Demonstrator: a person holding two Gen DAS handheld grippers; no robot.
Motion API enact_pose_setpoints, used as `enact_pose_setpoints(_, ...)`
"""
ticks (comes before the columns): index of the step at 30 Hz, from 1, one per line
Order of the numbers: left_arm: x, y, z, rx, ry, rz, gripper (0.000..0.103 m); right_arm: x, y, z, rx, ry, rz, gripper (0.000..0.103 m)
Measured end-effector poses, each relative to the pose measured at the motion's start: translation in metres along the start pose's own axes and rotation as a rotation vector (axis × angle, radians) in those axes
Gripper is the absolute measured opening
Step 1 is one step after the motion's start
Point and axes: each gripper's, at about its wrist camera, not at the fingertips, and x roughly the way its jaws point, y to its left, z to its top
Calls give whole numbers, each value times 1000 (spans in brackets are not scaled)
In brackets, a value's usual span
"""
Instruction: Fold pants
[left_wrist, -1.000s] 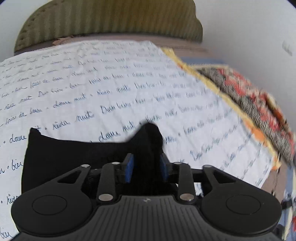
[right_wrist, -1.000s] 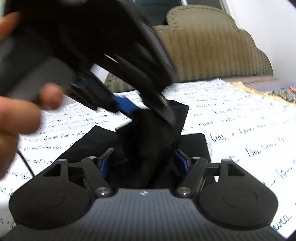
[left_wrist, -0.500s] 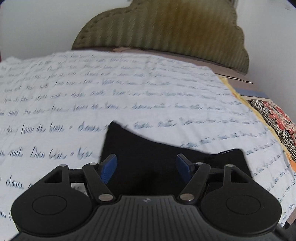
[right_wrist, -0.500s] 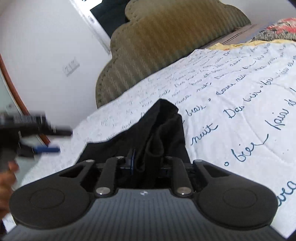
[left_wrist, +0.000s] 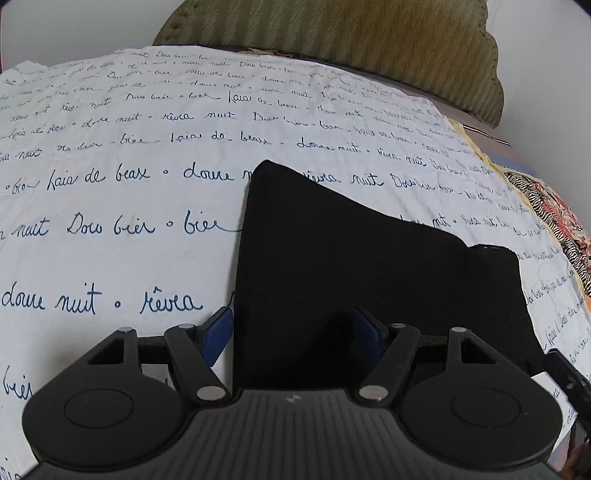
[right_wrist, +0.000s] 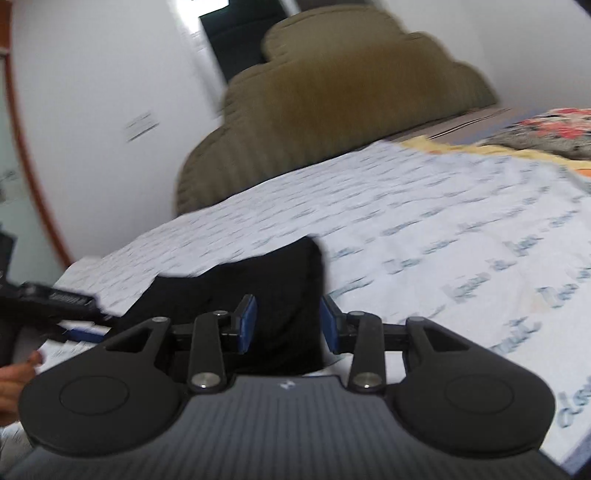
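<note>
**Left wrist view: folded pants lie flat, both grippers let go**

Left wrist view fills most of its width with the white bedspread (left_wrist: 147, 206), printed with blue handwriting, which serves as the broad flat surface for folding. Along the top of the frame stands an olive headboard (left_wrist: 332, 44), and a patterned blanket (left_wrist: 546, 210) runs down the right edge, well apart from the work.

At centre and lower right lie the black pants (left_wrist: 351, 258), folded into a compact slab resting flat on the bedspread, one corner pointing to the upper middle. They seem laid there so the fold can settle under its own weight.

Low in the frame, the left gripper (left_wrist: 295, 332) has its jaws spread wide, with the pants' near edge between them but no cloth pinched; it has released.

The right wrist view is motion-blurred. The right gripper (right_wrist: 286, 325) sits at lower centre, jaws apart and framing the pants (right_wrist: 258, 284) without clamping them. Judged from this, the fold looks nearly complete, with perhaps only smoothing left.
</note>
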Motion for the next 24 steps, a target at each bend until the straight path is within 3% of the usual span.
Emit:
enact_pose_setpoints(5,-3,1,-4,-2,-23,-3,70,2,16,-5,-105,4,-47,31)
enact_pose_setpoints(8,-3,-5,-6,24,-41,9,70,-1,22,1,-177,-63,-131,30)
enact_pose_setpoints(11,1,-10,-9,49,-36,24,70,4,20,3,-163,5,-80,30)
enact_pose_setpoints(14,5,-14,-13,73,-30,43,70,11,18,-4,-174,51,-100,30)
enact_pose_setpoints(17,6,-13,-14,79,-23,48,71,4,15,-4,-119,2,-92,30)
enact_pose_setpoints(19,7,-12,-14,70,-20,45,71,-3,22,-2,-160,-44,-127,30)
enact_pose_setpoints(24,10,-12,-16,71,-13,46,73,3,26,-6,-202,30,-87,30)
